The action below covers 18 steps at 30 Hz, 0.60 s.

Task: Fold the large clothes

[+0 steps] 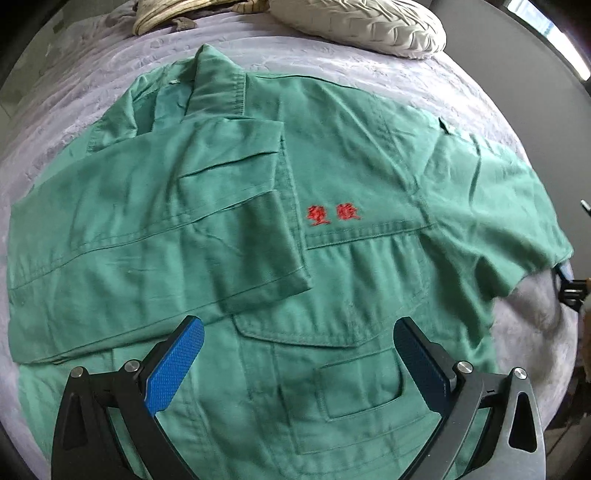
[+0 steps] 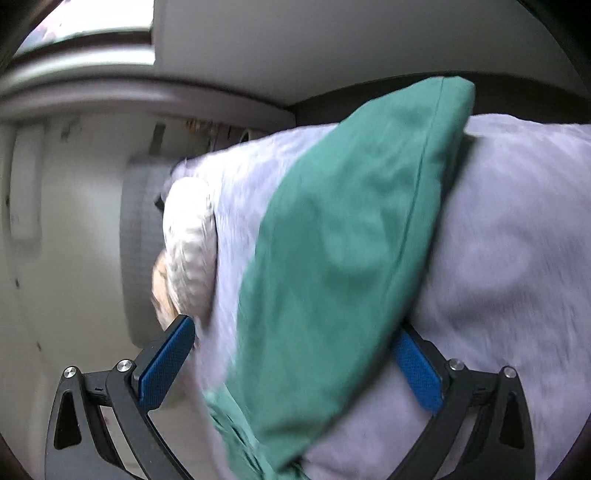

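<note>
**Green jacket spread on bed, both tongs apart and empty**

The bed [image 1: 369, 70] fills most of the left wrist view, covered in a pale lilac quilted spread. The same bed [image 2: 517, 221] shows in the right wrist view, tilted and blurred.

The green work jacket [image 1: 351, 177] lies flat on the bed, front up, collar toward the far side. One sleeve [image 1: 221, 221] is folded across the chest, its cuff ending just beside the red embroidered characters [image 1: 332, 215]. The other sleeve [image 1: 498, 221] lies out to the right side of the view, its end at the bed's edge. A flapped pocket [image 1: 321, 332] sits below the embroidery, near the tongs.

In the right wrist view a length of the jacket [image 2: 351, 240], probably that outstretched sleeve, lies along the bed and runs down between the fingers; blur hides the detail.

An off-white pillow [image 1: 365, 26] rests at the far side of the bed, clear of the jacket. It appears again at the bed's edge in the right wrist view [image 2: 190, 243].

The left tongs [image 1: 299, 343] hover over the jacket's lower front, fingers wide apart, nothing gripped. The right tongs [image 2: 291, 347] are also spread wide; green cloth crosses the gap and covers part of one blue pad [image 2: 417, 369], but neither pad presses on it.
</note>
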Motion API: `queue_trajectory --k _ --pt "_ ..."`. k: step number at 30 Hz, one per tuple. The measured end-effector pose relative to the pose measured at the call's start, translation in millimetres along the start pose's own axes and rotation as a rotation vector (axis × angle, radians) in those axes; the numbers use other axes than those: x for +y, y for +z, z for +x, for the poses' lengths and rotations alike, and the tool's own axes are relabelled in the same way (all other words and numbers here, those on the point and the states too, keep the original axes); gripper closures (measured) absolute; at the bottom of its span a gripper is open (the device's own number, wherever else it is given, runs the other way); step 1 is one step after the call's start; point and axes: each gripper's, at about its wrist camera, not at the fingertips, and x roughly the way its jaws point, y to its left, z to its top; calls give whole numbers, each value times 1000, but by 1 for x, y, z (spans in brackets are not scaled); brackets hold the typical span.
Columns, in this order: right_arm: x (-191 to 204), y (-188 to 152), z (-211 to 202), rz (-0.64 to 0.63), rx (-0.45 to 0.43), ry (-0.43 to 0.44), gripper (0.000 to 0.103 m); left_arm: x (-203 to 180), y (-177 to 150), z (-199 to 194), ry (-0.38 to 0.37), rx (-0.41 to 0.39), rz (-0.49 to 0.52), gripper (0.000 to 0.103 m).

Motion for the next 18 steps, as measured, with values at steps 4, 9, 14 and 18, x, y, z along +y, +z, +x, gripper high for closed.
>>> queue_trajectory --k 4,9,14,18 --pt "1 20 9 49 -18 50 0 -3 10 -4 -13 -55 -17 0" --pt "3 27 15 71 6 10 53 13 28 -17 61 -163 -41 0" --pt "21 24 17 18 8 -35 98 53 36 -16 125 -157 -97 0" --pt "79 2 25 -194 44 -11 98 76 35 -18 143 -155 -104 0"
